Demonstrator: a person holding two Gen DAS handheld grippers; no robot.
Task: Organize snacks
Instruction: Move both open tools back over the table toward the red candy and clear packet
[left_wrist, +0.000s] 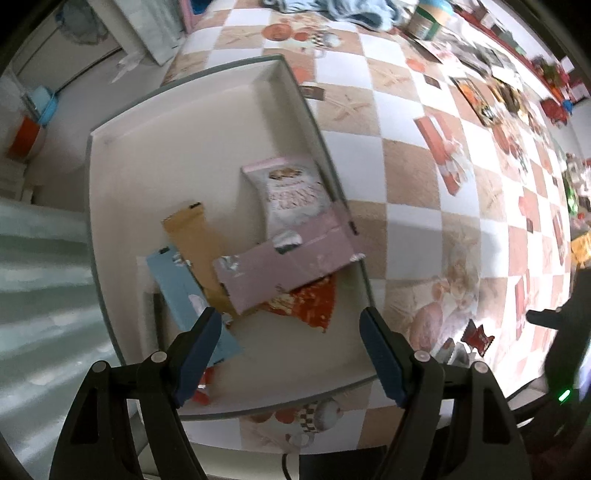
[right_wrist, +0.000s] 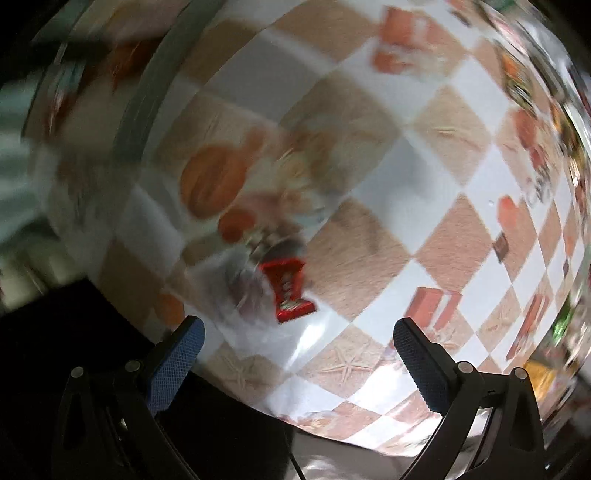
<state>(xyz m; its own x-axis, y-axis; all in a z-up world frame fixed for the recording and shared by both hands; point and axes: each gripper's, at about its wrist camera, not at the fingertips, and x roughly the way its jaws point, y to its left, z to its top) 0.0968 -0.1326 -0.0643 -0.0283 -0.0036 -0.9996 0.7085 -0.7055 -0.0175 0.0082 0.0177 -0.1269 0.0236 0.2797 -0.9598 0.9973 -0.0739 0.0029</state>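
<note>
Lying boxed: five snack packets (left_wrist: 284, 258)

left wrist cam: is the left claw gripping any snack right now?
No. The left claw hangs open above the white box, with nothing between its pads, and the pink packet lies loose inside.

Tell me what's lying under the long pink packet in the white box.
The pink packet lies across a tan packet and a red packet, with a blue packet alongside. How far the red one reaches beneath is hidden.
</note>
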